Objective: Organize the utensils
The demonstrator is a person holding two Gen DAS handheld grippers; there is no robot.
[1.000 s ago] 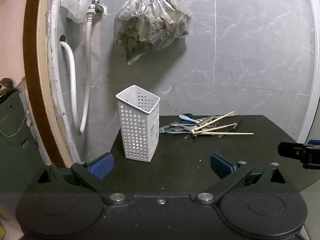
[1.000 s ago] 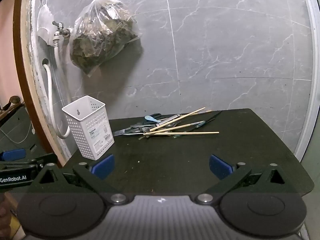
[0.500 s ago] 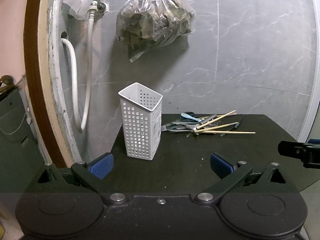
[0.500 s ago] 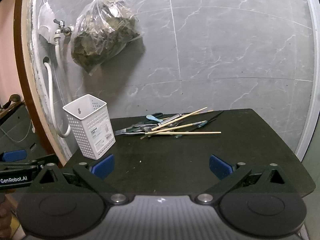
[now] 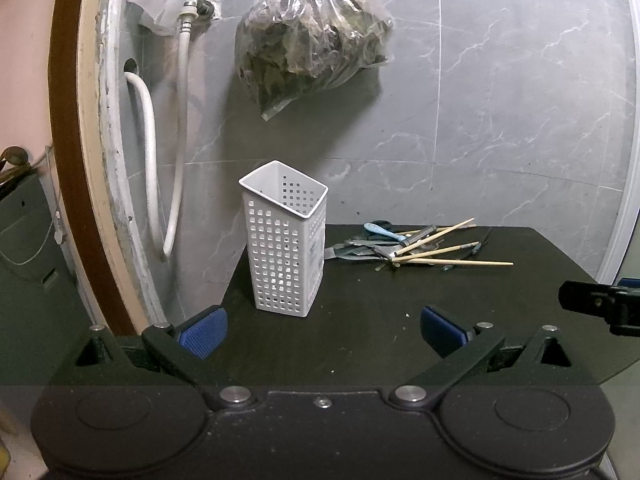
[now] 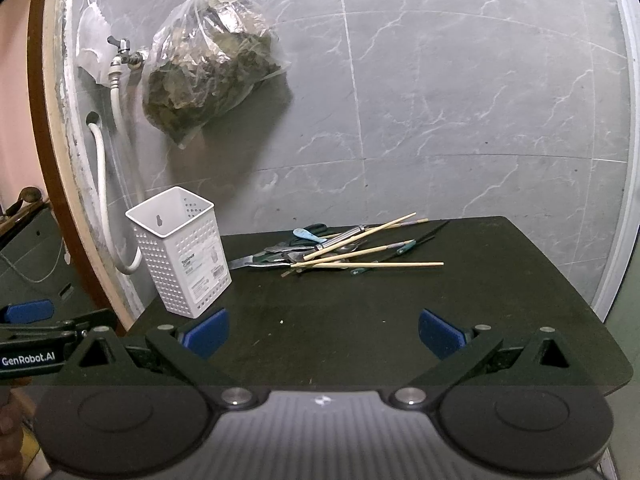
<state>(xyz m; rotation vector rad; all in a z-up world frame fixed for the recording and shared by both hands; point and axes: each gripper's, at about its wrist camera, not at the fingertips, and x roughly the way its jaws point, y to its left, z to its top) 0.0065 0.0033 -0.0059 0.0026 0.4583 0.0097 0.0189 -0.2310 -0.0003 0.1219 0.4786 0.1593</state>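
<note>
White perforated plastic forms the utensil holder (image 5: 285,240), which stands upright and empty on the left far part of the black counter (image 5: 360,340). To its right, near the far edge of the counter, lies a loose pile of utensils (image 6: 340,250): wooden chopsticks (image 6: 368,265), a light blue spoon (image 6: 306,234), scissors with dark green handles and some metal cutlery, all crossing each other. The pile is apart from the holder, with bare counter between them.

The left gripper (image 5: 322,330) hovers over the near edge of the counter with its blue pads spread wide and nothing between them. The holder is just ahead of it, slightly to the left, and the pile is farther ahead to the right. The right gripper (image 6: 324,332) is also spread wide and holds nothing; the pile lies straight ahead of it, well apart, and the holder is ahead on its left.

On the grey tiled wall behind hang a clear plastic bag (image 5: 312,28) with dark leaves and a tap with white hoses (image 5: 182,100).
</note>
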